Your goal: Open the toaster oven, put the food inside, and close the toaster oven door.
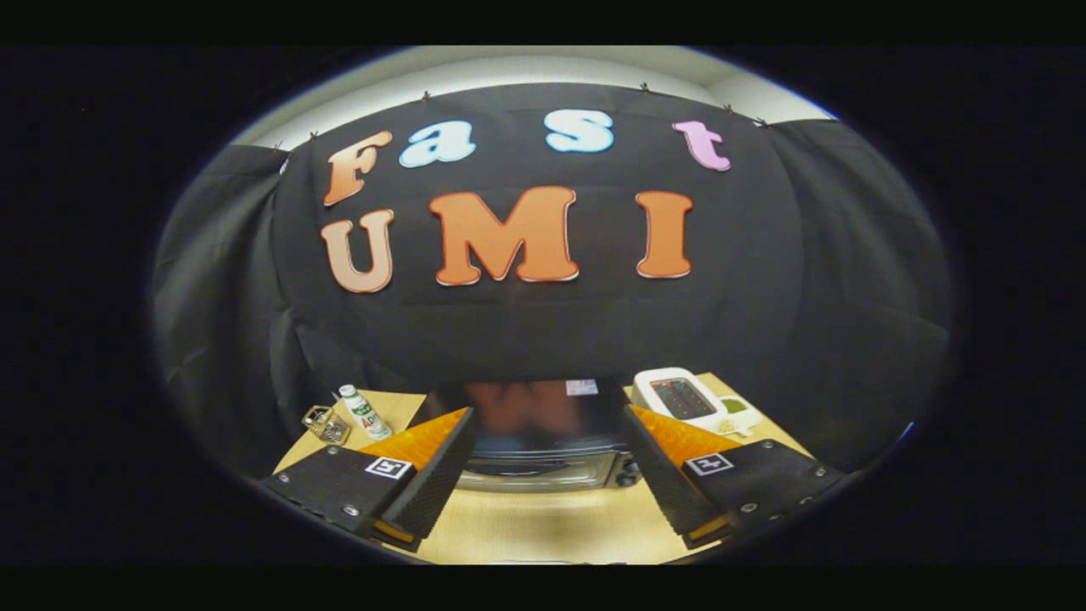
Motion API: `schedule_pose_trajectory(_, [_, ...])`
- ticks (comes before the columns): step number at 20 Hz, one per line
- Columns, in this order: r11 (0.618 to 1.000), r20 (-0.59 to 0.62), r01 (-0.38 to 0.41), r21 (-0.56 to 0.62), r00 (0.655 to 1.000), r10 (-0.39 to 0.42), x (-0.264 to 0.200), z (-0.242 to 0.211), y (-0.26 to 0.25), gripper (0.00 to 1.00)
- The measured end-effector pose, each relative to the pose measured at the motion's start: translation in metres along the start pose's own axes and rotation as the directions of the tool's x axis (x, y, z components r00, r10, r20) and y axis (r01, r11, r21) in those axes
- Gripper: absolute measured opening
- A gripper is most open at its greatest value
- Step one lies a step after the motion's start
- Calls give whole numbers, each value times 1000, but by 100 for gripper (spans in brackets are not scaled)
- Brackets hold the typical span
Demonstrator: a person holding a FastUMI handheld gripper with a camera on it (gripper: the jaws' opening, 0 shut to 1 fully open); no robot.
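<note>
Between the spread fingers of the gripper (550,519), which grip nothing, lies bare wooden table (543,530); just ahead sits the oven (543,441), its door closed, its dark top glossy; left of it lie a small bottle (365,412) and a wire object (326,424); right of it, a white toaster (679,397) and a plate (736,414) with something green, too small to identify.

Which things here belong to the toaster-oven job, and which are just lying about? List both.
For the job:
toaster oven, door shut, just ahead of the open jaws
green food on a small plate, beside the white toaster
gripper, holding nothing

Lying about:
white toaster
small bottle
clear holder beside the bottle
</note>
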State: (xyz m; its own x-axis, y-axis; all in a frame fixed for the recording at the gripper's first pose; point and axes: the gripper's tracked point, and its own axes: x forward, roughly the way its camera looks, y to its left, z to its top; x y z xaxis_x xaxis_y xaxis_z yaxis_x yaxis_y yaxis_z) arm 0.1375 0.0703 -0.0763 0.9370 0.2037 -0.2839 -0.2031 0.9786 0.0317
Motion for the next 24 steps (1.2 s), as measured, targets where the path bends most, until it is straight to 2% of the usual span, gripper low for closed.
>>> schedule_pose_trajectory(5, [999,136,51,0,989,-51,-56,72,-40,100])
schedule_pose_trajectory(9, [997,203,79,24,976,-83,-100,97,-65,100])
schedule_pose_trajectory(14, [991,246,124,52,960,-133,-132,103,-90,100])
schedule_pose_trajectory(24, [991,252,128,40,958,-134,-149,96,-87,100])
